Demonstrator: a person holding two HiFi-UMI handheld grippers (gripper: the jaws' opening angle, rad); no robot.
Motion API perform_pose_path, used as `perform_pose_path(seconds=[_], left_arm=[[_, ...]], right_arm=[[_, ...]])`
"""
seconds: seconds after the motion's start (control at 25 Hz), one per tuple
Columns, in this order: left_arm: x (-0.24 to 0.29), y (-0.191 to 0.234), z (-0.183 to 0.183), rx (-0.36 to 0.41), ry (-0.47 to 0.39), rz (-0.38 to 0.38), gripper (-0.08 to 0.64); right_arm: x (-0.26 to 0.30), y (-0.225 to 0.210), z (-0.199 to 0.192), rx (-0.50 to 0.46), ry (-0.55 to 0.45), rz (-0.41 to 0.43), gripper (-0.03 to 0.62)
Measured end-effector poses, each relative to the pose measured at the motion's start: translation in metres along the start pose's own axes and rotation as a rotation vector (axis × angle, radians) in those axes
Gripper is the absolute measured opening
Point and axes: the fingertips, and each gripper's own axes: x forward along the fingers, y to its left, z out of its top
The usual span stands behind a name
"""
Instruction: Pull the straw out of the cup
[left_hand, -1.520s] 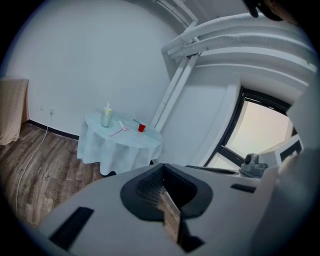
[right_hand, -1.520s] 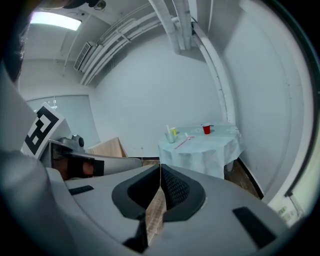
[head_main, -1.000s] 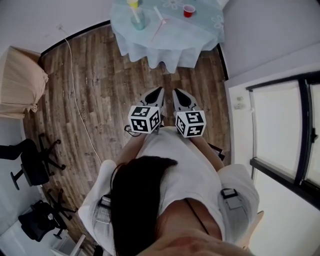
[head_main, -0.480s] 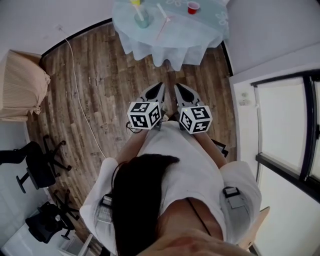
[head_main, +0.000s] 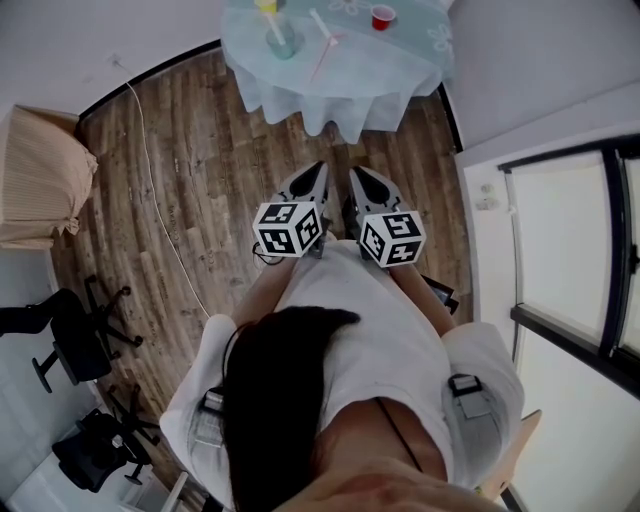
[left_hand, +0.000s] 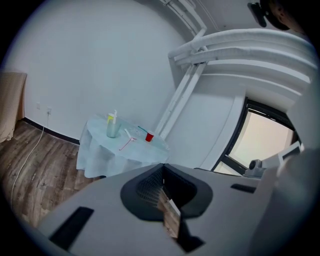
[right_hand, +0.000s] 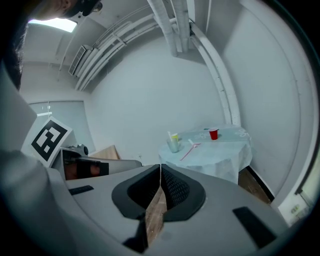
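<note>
Pale blue cloth covers the round table (head_main: 375, 75), which stands well across the wooden plank floor (head_main: 200, 180) from the person. On the table's left part stands the clear glass cup (head_main: 281, 42) with a white straw (head_main: 272, 27) upright in it. A pink straw (head_main: 322, 58) lies flat near the table's middle, and a small red cup (head_main: 382, 16) sits toward its right. Well short of the table, the left gripper (head_main: 320, 168) and right gripper (head_main: 352, 172) are side by side, each with its jaws pressed fully together on nothing.

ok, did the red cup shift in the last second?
No. The red cup keeps its spot on the table, with the same gap to the right of the pink straw.
</note>
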Motion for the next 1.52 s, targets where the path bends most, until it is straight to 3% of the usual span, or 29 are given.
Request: perform_pose_path(seconds=[0.64,0.88,1.16,1.52], left_arm=[[0.042,0.025,0.03,0.034,-0.029,0.07,0.009],[0.069,0.048,0.046,-0.009,-0.039,0.115,0.009],[0.108,0.045,0.06,0.019,-0.033,0.103,0.009],[0.138,0.063,0.078,-0.016,-0.037,0.164,0.009]], right_arm=[[0.052,-0.035,0.023,-0.021,0.008,0.017,0.034],[0.081,-0.058,0.04,-0.026,0.023,0.023,0.034],[0.107,-0.092,0.059,-0.048,0.035,0.029,0.034],[0.142,-0.115,0.073,-0.069,0.071,0.066,0.034]])
